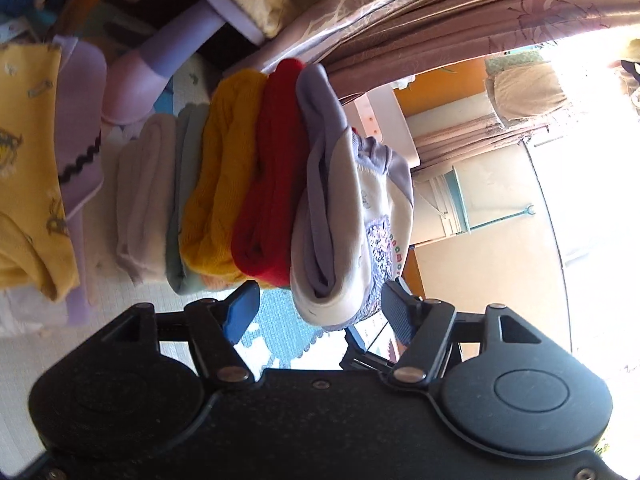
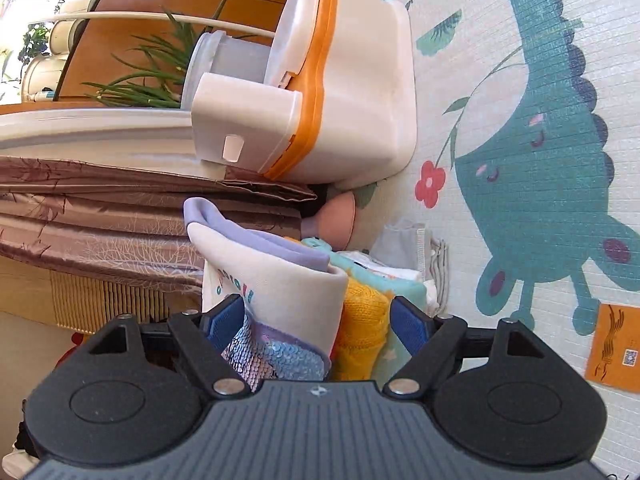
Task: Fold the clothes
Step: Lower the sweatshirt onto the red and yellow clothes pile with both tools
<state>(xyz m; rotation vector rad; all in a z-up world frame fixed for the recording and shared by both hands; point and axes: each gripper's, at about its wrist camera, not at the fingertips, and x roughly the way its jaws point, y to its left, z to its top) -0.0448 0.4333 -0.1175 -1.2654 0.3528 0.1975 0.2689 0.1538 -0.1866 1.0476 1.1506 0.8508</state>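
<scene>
Folded white-and-lilac top (image 1: pixel 344 216) at the right end of a row of folded clothes, mid-frame in the left wrist view, with both tools at it.

It looks soft, light and limp, thick where the layers double; the sequin patch (image 2: pixel 276 354) may be slick and scratchy, so I judge the plain folded edge at lower centre the better place to take hold. Beside it run a red knit (image 1: pixel 272 184), a mustard knit (image 1: pixel 220 184), then pale green and beige pieces leftward, all folded. The left tool (image 1: pixel 318 314) stands wide open, its jaws either side of the top's lower edge, gripping nothing. The right tool (image 2: pixel 320 322) is open too, straddling the top and the mustard knit. A white-and-orange bin (image 2: pixel 344 80) sits upper centre; the dinosaur floor mat (image 2: pixel 540 140) fills the right.
</scene>
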